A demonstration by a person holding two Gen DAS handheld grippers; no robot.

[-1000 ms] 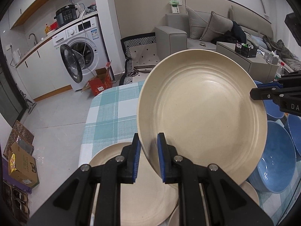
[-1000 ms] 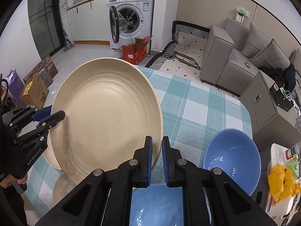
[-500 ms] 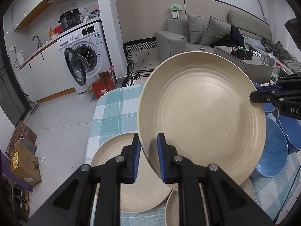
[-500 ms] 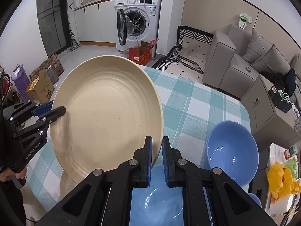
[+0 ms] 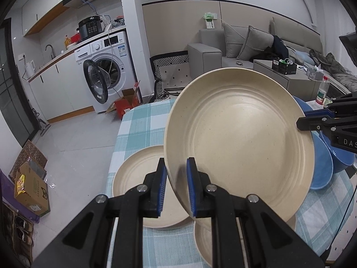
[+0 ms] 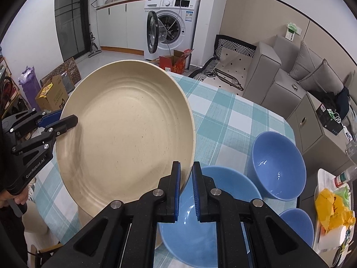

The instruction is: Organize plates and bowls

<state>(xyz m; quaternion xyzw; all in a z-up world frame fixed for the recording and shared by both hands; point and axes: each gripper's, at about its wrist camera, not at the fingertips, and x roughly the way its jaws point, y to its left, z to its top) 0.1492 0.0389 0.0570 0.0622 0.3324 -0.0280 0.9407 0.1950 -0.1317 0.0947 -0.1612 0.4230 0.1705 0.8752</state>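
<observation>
Both my tongs are clenched on one round cream plate (image 5: 241,138), my left gripper (image 5: 176,186) and right gripper (image 6: 186,183) pinching opposite rims. It hangs tilted above the checked tablecloth (image 6: 227,120), matte, speckled, ringed with shallow ridges; glossy blue bowls (image 6: 279,165) sit beside it.

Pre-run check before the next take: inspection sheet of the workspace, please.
Surface: table with a teal checked cloth.
Job's things: held plate tilted in the air; two plates lying below; three blue bowls.
Clutter: water bottle, yellow bag.
Grippers: left gripper and right gripper both shut on the held plate's rim, on opposite sides.
Cables: one black cable at the table edge.
Surroundings: washing machine with its door open, sofa, cardboard boxes.
</observation>
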